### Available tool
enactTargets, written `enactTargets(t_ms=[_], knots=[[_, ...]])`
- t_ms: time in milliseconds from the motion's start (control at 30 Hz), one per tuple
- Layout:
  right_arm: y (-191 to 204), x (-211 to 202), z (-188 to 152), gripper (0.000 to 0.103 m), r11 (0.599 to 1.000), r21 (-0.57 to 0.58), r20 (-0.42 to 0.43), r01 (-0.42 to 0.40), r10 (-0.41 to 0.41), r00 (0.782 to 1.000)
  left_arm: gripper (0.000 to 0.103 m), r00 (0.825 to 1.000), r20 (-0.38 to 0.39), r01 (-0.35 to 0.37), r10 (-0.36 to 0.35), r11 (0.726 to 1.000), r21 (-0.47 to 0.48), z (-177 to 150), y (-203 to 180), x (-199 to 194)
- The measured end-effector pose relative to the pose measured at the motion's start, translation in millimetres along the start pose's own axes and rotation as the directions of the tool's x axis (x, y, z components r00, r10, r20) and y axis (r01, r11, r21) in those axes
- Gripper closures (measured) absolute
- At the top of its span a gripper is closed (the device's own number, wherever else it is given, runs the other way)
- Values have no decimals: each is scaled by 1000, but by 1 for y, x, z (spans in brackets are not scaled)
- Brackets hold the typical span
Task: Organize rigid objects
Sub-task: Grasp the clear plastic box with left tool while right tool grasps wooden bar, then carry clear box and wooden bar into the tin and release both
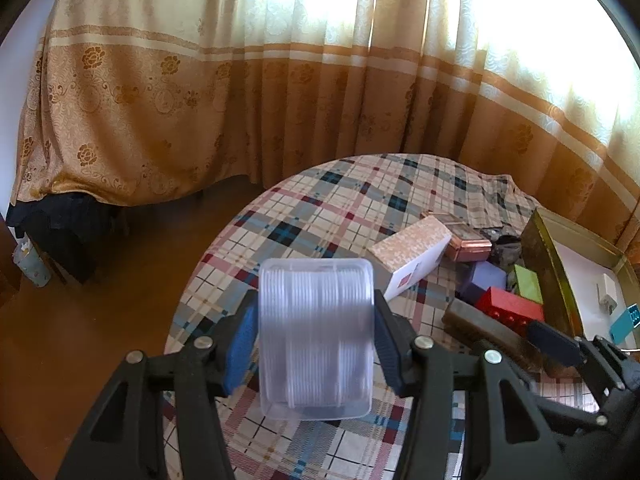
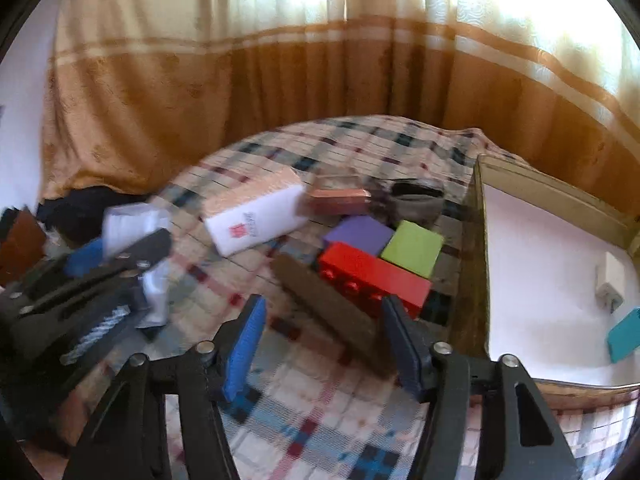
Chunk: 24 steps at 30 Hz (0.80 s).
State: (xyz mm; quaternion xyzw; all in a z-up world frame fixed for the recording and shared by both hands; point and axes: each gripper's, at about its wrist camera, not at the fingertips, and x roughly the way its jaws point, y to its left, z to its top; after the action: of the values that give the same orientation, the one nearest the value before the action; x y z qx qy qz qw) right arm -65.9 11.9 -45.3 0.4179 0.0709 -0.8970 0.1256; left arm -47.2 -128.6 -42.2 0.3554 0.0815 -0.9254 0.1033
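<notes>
Gold curtains (image 1: 240, 92) hang behind a table under a plaid cloth (image 1: 320, 208), with bright light coming through their upper part. At the table's right side stands an open box (image 2: 480, 248) with a gold rim and a white floor; a teal piece (image 2: 624, 340) and a small white item (image 2: 608, 284) lie inside it.

The left gripper (image 1: 316, 340) is clamped on a clear plastic case (image 1: 316, 336), its blue pads pressing the case's two sides and holding it off the cloth. The case is ribbed and see-through.

On the cloth beside the box lies a cluster of things: a white carton (image 2: 256, 216) with a pinkish top and a red mark, a copper-coloured tin (image 2: 340, 200) just behind it, a dark pouch (image 2: 416, 200), a purple block (image 2: 360, 234), a green block (image 2: 414, 248) touching it, and a red brick (image 2: 376, 276) with studs along its side in front of both. A long brown bar (image 2: 328, 304) lies slantwise against the red brick.

The right gripper (image 2: 324, 344) hangs over the near end of the brown bar with its jaws apart; the bar sits between the fingers, but the right wrist view is blurred and I cannot tell if either pad touches it.
</notes>
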Motion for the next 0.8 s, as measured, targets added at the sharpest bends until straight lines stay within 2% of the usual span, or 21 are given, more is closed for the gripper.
enactTargets(t_ms=[33, 100, 133, 167, 200, 233, 267, 367, 533, 600, 667, 767, 800], knots=[[1, 4, -1, 41, 1000, -6, -27, -13, 13, 1000, 49, 1000, -3, -2, 2, 1000, 0, 0, 0, 0], [-3, 7, -6, 40, 994, 39, -65, -105, 107, 992, 49, 1000, -4, -1, 1, 1000, -6, 0, 1, 1], [-4, 3, -8, 44, 991, 49, -43, -125, 127, 991, 49, 1000, -3, 1, -1, 1000, -10, 0, 2, 1], [-6, 0, -10, 54, 982, 66, -34, -178, 180, 983, 49, 1000, -5, 3, -3, 1000, -15, 0, 3, 1], [-9, -3, -13, 60, 972, 86, -24, -220, 223, 975, 49, 1000, -7, 5, -5, 1000, -18, 0, 4, 1], [-12, -3, -15, 69, 967, 103, -21, -235, 239, 971, 49, 1000, -11, 6, -6, 1000, -21, 0, 4, 2], [-15, -4, -18, 72, 966, 116, -19, -232, 235, 972, 49, 1000, -15, 8, -8, 1000, -23, 0, 4, 3], [-28, -7, -23, 73, 952, 163, -2, -257, 261, 965, 49, 1000, -19, 10, -11, 1000, -27, 0, 5, 3], [-25, -21, -17, 73, 965, 139, 76, -220, 211, 974, 49, 1000, -24, 6, -6, 1000, -21, -1, 4, 3], [-20, -17, -10, 73, 979, 101, 57, -179, 174, 983, 49, 1000, -26, 4, -4, 1000, -18, -1, 4, 4], [-15, -11, -5, 73, 981, 88, 35, -173, 170, 985, 49, 1000, -28, 4, -4, 1000, -17, -1, 4, 4], [-10, 5, -2, 73, 989, 73, -39, -131, 134, 990, 49, 1000, -29, 6, -7, 1000, -20, -1, 4, 4], [-9, 4, -3, 74, 989, 72, -28, -128, 130, 991, 49, 1000, -30, 7, -7, 1000, -20, -1, 3, 5]])
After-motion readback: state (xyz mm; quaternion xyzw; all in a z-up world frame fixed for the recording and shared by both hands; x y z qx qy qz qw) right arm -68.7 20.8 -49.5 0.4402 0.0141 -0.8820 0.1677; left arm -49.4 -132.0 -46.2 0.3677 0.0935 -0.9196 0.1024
